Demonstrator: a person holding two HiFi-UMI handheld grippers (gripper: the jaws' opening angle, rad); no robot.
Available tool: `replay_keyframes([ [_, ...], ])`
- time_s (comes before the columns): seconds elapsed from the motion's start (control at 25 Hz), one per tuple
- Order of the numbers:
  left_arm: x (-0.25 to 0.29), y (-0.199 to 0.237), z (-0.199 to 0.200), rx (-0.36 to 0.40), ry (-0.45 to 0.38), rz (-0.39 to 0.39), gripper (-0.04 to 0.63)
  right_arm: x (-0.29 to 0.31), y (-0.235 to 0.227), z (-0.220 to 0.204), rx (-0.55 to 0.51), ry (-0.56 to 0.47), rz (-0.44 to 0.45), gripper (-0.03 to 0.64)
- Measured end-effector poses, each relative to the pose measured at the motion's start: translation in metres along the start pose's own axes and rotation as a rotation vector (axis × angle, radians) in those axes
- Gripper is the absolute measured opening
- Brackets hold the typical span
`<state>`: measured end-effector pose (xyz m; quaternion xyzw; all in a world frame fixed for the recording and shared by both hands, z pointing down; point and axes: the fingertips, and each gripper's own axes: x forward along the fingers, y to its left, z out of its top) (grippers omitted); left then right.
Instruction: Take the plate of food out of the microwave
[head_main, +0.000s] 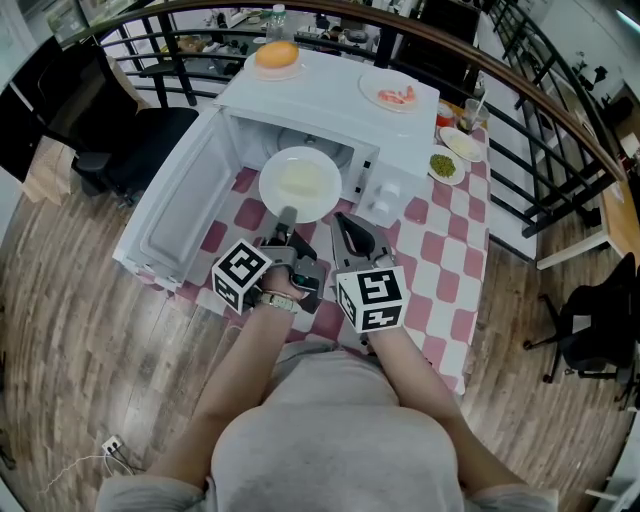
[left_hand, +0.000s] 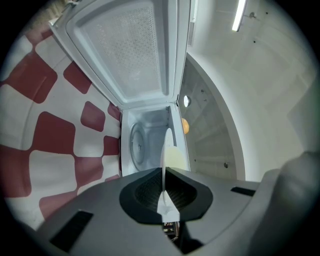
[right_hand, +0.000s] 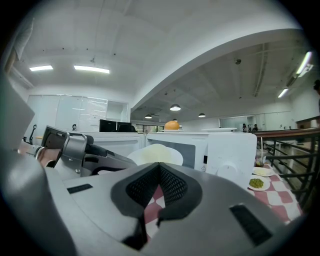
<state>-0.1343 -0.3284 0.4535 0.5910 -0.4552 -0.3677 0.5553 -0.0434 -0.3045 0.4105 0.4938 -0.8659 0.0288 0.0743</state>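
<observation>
A white plate (head_main: 300, 183) of pale food hangs level just in front of the white microwave's (head_main: 330, 115) open cavity. My left gripper (head_main: 287, 216) is shut on the plate's near rim. In the left gripper view the plate (left_hand: 168, 150) shows edge-on, pinched between the black pads at my left gripper (left_hand: 164, 172), with the cavity (left_hand: 142, 142) behind it. The microwave door (head_main: 175, 205) is swung wide to the left. Just right of the plate, my right gripper (head_main: 346, 224) is shut and holds nothing. Past my right gripper (right_hand: 159, 167), the right gripper view shows the plate (right_hand: 156, 152).
On the microwave's top stand a plate with an orange (head_main: 277, 55) and a plate of pink food (head_main: 393, 95). Plates of green peas (head_main: 445, 165) and pale food (head_main: 460, 143) lie to its right on the red-checked tablecloth (head_main: 440, 250). A railing (head_main: 540, 110) runs behind.
</observation>
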Motion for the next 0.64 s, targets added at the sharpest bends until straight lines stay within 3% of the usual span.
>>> replay_keyframes([
  [0.64,0.0016,-0.0017,-0.0033,-0.024,0.013,0.005,0.012,-0.0007,-0.0039,0.0077,-0.009,-0.032,-0.015,0.023],
])
